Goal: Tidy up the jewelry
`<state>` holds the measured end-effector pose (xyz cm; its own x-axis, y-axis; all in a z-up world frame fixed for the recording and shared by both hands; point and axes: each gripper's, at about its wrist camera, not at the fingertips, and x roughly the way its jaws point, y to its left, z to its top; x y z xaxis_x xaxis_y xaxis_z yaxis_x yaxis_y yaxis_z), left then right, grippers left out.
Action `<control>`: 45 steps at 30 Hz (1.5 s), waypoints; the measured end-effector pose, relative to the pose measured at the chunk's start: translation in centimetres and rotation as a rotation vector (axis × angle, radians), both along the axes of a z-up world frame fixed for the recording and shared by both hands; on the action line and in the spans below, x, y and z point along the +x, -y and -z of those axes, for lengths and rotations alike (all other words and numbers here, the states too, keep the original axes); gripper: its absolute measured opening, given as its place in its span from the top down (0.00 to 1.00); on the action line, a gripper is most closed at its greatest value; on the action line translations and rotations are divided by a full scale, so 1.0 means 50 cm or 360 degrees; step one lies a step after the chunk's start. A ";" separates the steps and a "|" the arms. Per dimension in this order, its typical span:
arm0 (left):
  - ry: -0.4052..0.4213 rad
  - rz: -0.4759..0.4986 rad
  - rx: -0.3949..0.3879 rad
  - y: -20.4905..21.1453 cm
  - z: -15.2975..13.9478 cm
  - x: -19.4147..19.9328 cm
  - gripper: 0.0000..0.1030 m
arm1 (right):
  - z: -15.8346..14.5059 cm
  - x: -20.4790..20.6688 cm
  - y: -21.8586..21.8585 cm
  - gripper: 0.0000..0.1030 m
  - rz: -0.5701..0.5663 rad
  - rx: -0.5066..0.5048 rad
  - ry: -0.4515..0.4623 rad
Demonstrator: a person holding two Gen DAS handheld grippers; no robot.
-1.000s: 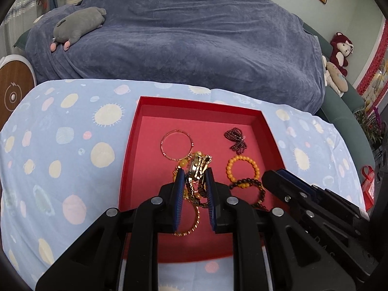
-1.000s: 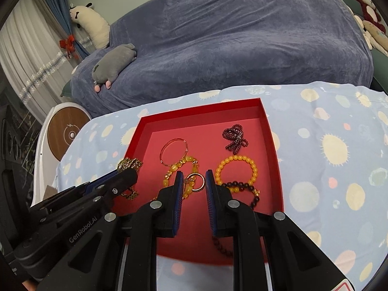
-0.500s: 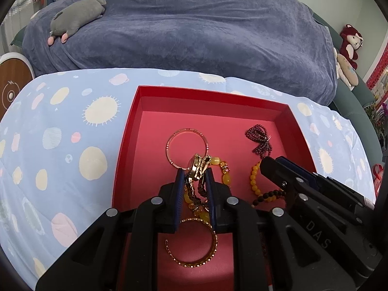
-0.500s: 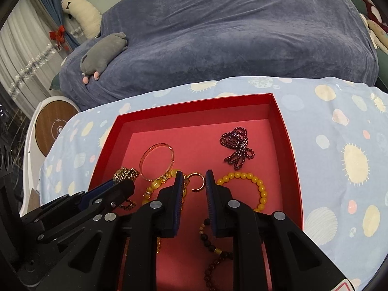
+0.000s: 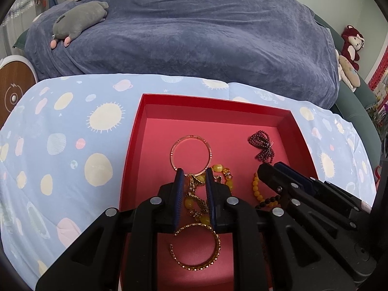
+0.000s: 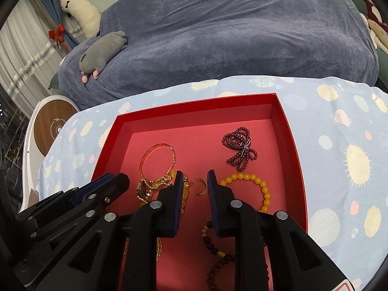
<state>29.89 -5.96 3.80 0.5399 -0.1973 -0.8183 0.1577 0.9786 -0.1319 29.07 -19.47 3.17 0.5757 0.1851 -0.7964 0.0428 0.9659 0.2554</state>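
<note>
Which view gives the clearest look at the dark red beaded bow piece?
The right wrist view: the dark red beaded bow lies unobstructed on the red box floor. In the left wrist view the bow is whole too, but smaller and nearer the frame's edge.

Bare floor of the red tray [image 6: 194,143] is lying open at twelve o'clock. The dark bead bunch [image 6: 238,148] is blocking one o'clock, the thin gold bangle [image 6: 157,161] eleven.
</note>
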 end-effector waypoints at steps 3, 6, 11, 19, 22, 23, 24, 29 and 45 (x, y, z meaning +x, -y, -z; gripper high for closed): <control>-0.0003 -0.0013 0.0001 -0.004 -0.003 -0.001 0.82 | -0.007 -0.003 -0.002 0.80 0.0001 -0.0002 0.0009; 0.0002 -0.0012 0.0006 -0.005 -0.010 -0.007 0.80 | -0.017 -0.009 -0.003 0.79 0.0001 -0.0010 0.0018; 0.0023 -0.0018 -0.0003 -0.008 -0.031 -0.026 0.76 | -0.040 -0.030 -0.001 0.76 0.0012 -0.0005 0.0038; 0.0046 -0.0004 -0.0001 -0.011 -0.066 -0.079 0.73 | -0.087 -0.100 -0.005 0.70 0.0025 -0.0036 0.0095; 0.0062 -0.0003 0.0005 -0.016 -0.081 -0.107 0.68 | -0.101 -0.131 -0.006 0.70 0.0038 -0.0036 0.0108; 0.0068 0.0002 0.0004 -0.017 -0.085 -0.116 0.68 | -0.106 -0.141 -0.006 0.70 0.0042 -0.0032 0.0112; 0.0071 0.0005 0.0006 -0.018 -0.088 -0.124 0.68 | -0.111 -0.154 -0.006 0.70 0.0047 -0.0030 0.0115; 0.0091 0.0023 0.0013 -0.021 -0.106 -0.172 0.68 | -0.128 -0.202 -0.014 0.70 0.0054 -0.0052 0.0134; 0.0084 0.0009 0.0068 -0.046 -0.105 -0.307 0.51 | -0.129 -0.349 -0.023 0.59 0.0121 -0.0102 0.0120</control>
